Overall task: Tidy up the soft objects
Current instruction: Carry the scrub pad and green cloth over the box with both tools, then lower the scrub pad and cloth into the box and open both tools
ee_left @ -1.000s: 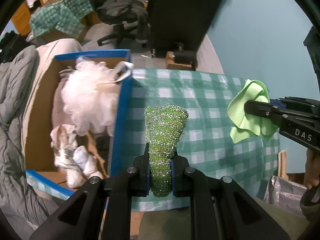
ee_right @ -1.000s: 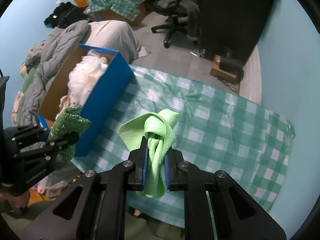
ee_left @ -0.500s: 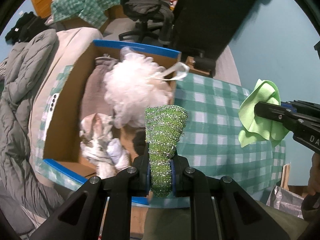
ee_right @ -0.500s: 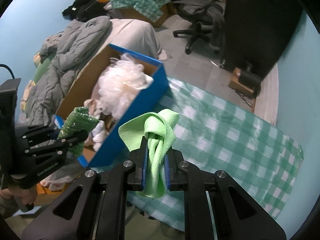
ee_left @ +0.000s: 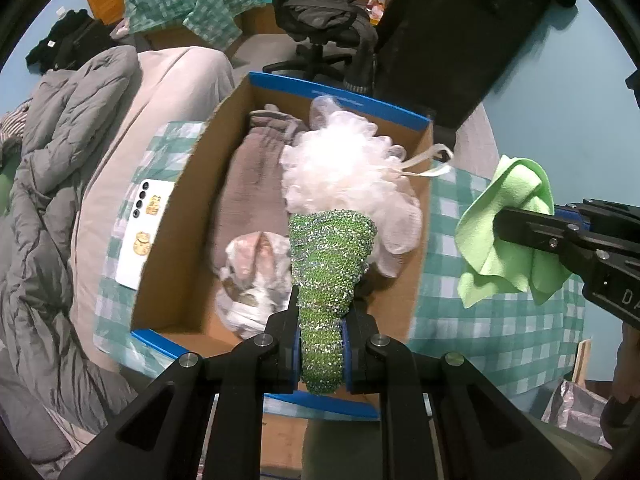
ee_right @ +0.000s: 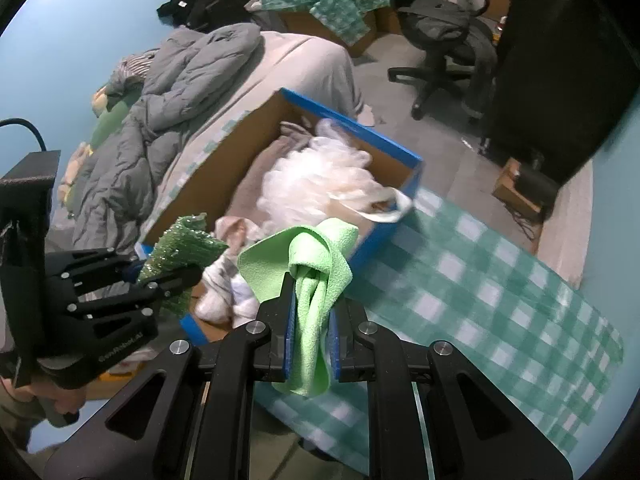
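My left gripper is shut on a sparkly green scrubber, which hangs over the open cardboard box with blue rims. In the box lie a white bath pouf, a taupe towel and a crumpled pale cloth. My right gripper is shut on a light green microfibre cloth, held above the box's near right corner. The left gripper with the scrubber shows at the left of the right wrist view. The right gripper's fingers show at the right of the left wrist view.
A green checked tablecloth covers the table right of the box. A white phone lies left of the box. A grey duvet and bed fill the left. An office chair and a dark cabinet stand behind.
Both grippers have swung left, from over the tablecloth to over the box, each still holding its item. The box now fills the middle of the left wrist view.
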A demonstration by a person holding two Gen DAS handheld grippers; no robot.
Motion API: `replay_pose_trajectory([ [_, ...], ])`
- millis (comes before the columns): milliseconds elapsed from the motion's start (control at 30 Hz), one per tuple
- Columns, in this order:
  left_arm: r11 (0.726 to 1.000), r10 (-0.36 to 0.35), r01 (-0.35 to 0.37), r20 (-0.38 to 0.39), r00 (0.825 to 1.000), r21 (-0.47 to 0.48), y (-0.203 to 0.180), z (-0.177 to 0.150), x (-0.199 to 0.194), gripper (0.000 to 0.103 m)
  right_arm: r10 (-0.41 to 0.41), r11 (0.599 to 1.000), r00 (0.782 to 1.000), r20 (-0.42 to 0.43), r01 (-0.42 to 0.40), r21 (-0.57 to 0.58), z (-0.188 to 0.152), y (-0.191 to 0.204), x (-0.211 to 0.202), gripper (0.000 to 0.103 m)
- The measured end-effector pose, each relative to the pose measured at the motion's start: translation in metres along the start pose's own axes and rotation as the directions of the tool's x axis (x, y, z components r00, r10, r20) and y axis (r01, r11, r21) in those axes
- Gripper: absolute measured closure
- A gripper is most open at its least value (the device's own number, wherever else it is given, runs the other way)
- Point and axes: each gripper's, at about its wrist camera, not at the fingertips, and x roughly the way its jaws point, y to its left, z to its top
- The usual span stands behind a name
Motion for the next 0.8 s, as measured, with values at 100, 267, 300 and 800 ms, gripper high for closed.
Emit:
replay_pose_trajectory([
  [100,1.000,0.007,-0.007,-0.011,1.000,0.007,0.012,0.002,0.005,0.088,0.011,1.000,1.000,-0.008,-0.011,-0.009,0.007,0.009,0.010,0.090],
  [267,1.000,0.002,-0.003,-0.023,1.000,-0.014,0.031,0.007,0.014,0.088,0.032,0.999,0.999,-0.030,-0.033,-0.023,0.016,0.026,0.029,0.090],
  [300,1.000,0.002,-0.003,-0.025,1.000,-0.017,0.035,0.008,0.016,0.088,0.034,0.999,0.999,-0.035,-0.034,-0.024,0.017,0.028,0.033,0.090],
  [800,0.998,0.006,-0.011,-0.085,0.996,-0.069,0.068,0.007,0.045,0.083,0.030,1.000,0.992,-0.125,-0.030,-0.003,0.017,0.048,0.088,0.088],
])
